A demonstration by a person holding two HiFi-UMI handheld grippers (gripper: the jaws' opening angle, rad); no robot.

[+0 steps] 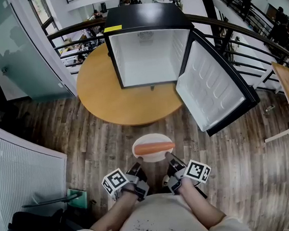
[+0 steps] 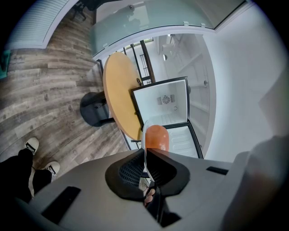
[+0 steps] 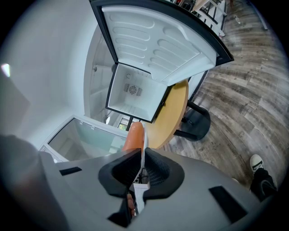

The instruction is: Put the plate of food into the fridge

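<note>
Head view: plate [image 1: 151, 139] in 2 tools [image 1: 138, 163] [image 1: 170, 158]

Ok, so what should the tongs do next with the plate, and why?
Probably carry the plate level and forward towards the fridge. The left tongs and right tongs are both shut on its rim, the sausage lies on it, the fridge door stands wide open, and the plate is over the floor, short of the round table.

1. Fridge [image 1: 150, 57] set on table [image 1: 102, 91]; door [image 1: 214, 87] swung open rightward.
2. Plate [image 1: 151, 139] held before the table, sausage [image 1: 154, 148] laid on it.
3. Plate's left rim gripped by left gripper [image 1: 137, 164], right rim by right gripper [image 1: 170, 159].
</note>
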